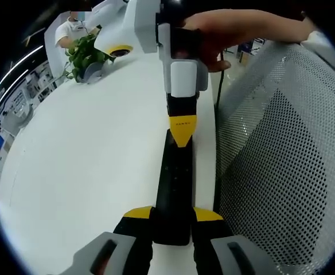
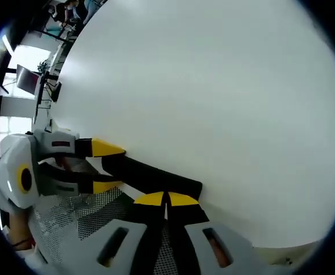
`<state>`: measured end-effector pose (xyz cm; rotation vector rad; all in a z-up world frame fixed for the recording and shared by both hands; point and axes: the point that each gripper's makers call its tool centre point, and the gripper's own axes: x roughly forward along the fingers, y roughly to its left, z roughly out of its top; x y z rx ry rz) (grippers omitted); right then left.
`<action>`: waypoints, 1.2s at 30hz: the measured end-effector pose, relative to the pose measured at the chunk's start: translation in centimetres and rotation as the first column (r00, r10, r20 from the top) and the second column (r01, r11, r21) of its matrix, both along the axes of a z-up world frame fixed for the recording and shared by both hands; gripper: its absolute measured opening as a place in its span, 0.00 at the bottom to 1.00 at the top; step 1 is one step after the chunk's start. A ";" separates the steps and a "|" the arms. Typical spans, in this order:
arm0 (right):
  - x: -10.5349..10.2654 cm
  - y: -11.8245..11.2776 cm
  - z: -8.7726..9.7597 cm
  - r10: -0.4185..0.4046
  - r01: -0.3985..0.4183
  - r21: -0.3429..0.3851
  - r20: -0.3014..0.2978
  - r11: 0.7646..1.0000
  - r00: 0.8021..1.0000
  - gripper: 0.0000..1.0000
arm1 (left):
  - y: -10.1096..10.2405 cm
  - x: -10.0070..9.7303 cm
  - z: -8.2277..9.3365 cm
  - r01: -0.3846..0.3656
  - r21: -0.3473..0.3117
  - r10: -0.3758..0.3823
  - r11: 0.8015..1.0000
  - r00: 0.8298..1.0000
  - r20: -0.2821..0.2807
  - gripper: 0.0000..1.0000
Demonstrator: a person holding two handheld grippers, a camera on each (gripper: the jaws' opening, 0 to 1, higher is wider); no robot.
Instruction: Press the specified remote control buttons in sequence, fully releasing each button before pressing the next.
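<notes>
Left gripper (image 1: 173, 220) fingers clamping the remote (image 1: 175, 189); right gripper (image 2: 166, 199) fingers closed together, tip pressing on it. Sequence underway, button count unclear.

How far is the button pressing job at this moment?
Done: the left gripper is shut on the near end of the black remote, holding it over the white table. In hand: the right gripper, jaws closed, has its yellow tips on the far end of the remote. Left: I cannot tell from these pictures which buttons were pressed, so the rest of the sequence cannot be judged.
</notes>
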<state>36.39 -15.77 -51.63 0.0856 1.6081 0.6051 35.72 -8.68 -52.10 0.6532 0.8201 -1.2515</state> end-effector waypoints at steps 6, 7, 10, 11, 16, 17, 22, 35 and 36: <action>-0.1 0.1 0.1 0.007 -0.007 0.004 0.010 1.000 1.000 0.00 | 0.0 0.0 0.0 -0.001 0.000 0.001 1.000 1.000 0.003 0.25; -0.1 0.0 0.1 0.007 -0.007 0.006 0.009 1.000 1.000 0.00 | 0.0 0.0 0.0 -0.002 -0.001 0.002 1.000 1.000 0.003 0.25; -0.1 -0.1 0.2 -0.014 0.014 0.011 -0.008 1.000 1.000 0.00 | 0.0 0.0 0.0 -0.002 -0.001 0.002 1.000 1.000 0.004 0.25; 0.0 -0.2 0.3 -0.019 0.019 0.011 -0.008 1.000 1.000 0.00 | 0.0 0.0 0.0 -0.002 -0.001 0.002 1.000 1.000 0.004 0.25; 1.1 0.6 1.1 -0.048 0.044 0.071 0.054 0.997 0.997 0.00 | 0.0 -0.1 0.1 0.003 0.000 -0.003 1.000 1.000 0.004 0.25; 1.2 0.7 1.2 -0.048 0.043 0.075 0.066 0.996 0.997 0.00 | 0.0 -0.1 0.1 0.003 0.000 -0.003 1.000 1.000 0.004 0.25; 1.3 0.7 0.7 -0.003 -0.001 0.039 0.103 0.999 0.995 0.00 | 0.0 -0.1 0.1 0.004 0.000 -0.004 1.000 1.000 0.004 0.25; 1.5 1.5 0.3 0.017 -0.026 0.064 0.130 0.998 0.991 0.00 | -0.1 0.0 0.1 0.007 -0.002 -0.007 1.000 1.000 0.004 0.25; 1.5 1.5 0.3 0.013 -0.022 0.064 0.126 0.998 0.992 0.00 | -0.1 0.0 0.1 0.007 -0.002 -0.007 1.000 1.000 0.004 0.25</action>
